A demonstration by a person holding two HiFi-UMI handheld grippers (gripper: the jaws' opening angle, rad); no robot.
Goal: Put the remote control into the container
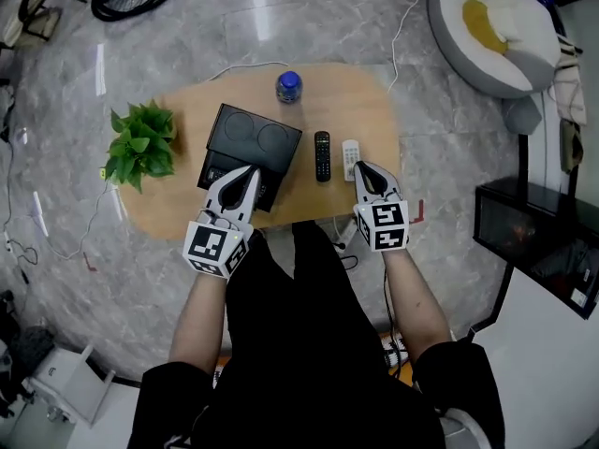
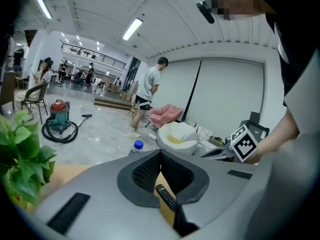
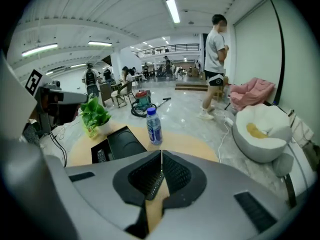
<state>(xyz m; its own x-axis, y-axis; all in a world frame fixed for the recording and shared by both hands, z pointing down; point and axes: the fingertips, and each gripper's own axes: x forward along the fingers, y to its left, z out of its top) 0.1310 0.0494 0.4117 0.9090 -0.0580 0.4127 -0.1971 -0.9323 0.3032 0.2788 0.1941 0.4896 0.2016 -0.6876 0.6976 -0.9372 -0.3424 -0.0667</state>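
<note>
Closed, empty right hand-held gripper (image 1: pixel 365 171) is being held nearer the black remote control (image 1: pixel 322 155), which is lying on the desk (image 1: pixel 365 101) at its 11 o'clock, long axis 12-to-6; left hand-held gripper (image 1: pixel 245 178), likewise closed, is being held farther off.

A grey marbled floor (image 1: pixel 309 17) is spread across the head view. An oval wooden tabletop (image 1: pixel 346 101) is set at its centre, and a white cable (image 1: pixel 404 26) is trailed past its upper right. A round white cushioned seat (image 1: pixel 496 26) is placed at the upper right, and a black cabinet (image 1: pixel 533 232) at the right edge. In the right gripper view, strip lights (image 3: pixel 172 10) are mounted on a white ceiling at the top. A pink armchair (image 3: pixel 252 93) is set against a pale wall (image 3: pixel 255 44) at the right.
</note>
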